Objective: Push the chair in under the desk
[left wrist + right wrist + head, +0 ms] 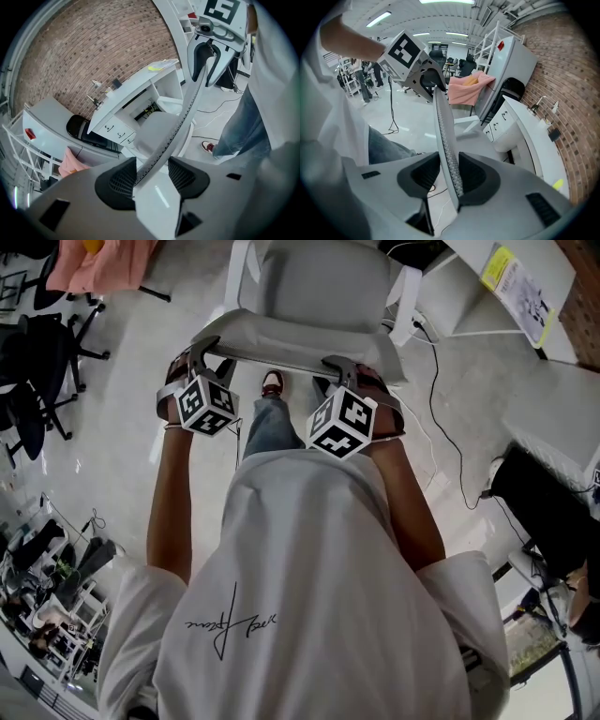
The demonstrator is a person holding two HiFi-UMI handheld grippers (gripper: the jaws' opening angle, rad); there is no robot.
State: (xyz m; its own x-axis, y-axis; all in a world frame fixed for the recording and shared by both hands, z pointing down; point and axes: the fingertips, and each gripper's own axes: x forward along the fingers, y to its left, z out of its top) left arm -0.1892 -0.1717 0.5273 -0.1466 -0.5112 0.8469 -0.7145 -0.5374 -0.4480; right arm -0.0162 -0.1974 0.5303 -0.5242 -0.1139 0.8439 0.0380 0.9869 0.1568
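A grey chair with a white frame stands in front of me, its seat (pixel 319 277) pointing away towards the white desk (pixel 511 292) at the upper right. The top edge of its backrest (pixel 281 334) runs between my two hands. My left gripper (pixel 204 351) is shut on the left end of that edge; in the left gripper view the thin backrest (pixel 180 122) runs out from between the pads of the left gripper (pixel 150 171). At the right end of the edge, the right gripper (pixel 342 367) is shut on it too, the backrest (pixel 443 126) passing through the right gripper (pixel 450 176).
Cables (pixel 450 427) trail over the floor right of the chair. Black office chairs (pixel 37 362) stand at the left, with a pink cloth (pixel 94 263) beyond them. A black bag (pixel 553 512) lies at the right. The desk's drawers (pixel 119 131) face the chair. My own foot (pixel 272 382) is just behind the chair.
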